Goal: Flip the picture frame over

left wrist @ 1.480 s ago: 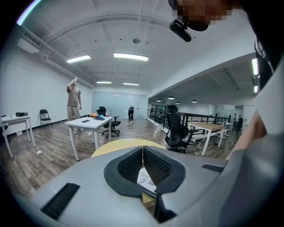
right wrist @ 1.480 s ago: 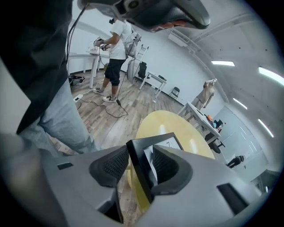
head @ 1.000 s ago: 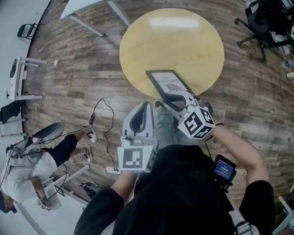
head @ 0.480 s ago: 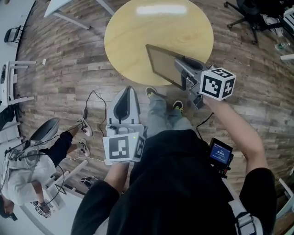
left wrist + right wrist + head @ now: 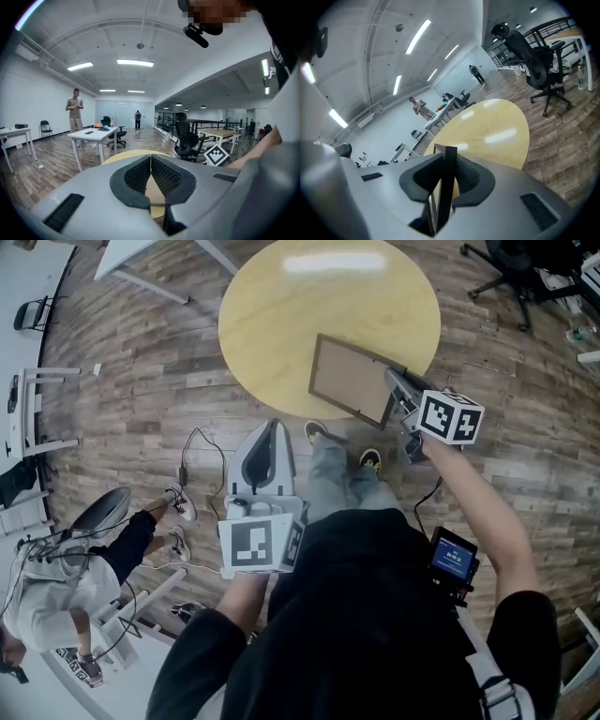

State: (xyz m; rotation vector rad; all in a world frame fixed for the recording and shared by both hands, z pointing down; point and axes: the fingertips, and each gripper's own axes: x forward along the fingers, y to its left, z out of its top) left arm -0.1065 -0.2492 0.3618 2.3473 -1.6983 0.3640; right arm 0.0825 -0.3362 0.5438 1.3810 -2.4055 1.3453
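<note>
At five o'clock on the round table [image 5: 281, 315], the right gripper [image 5: 396, 382], jaws just closing tighter, pinches the picture frame [image 5: 349, 379] back-up; the flip seems nearly done, so lay it flat and let go; left gripper [image 5: 269, 430] pressed together, empty

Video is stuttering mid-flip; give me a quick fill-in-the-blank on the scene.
1. The right gripper is shut on the ___.
2. That thing's upward face is plain ___ board.
3. It is above the round ___ table.
4. The left gripper has its jaws ___, nothing between them.
Missing: picture frame; brown; yellow; shut.
The right gripper's jaws have just been closing, frame between them.
</note>
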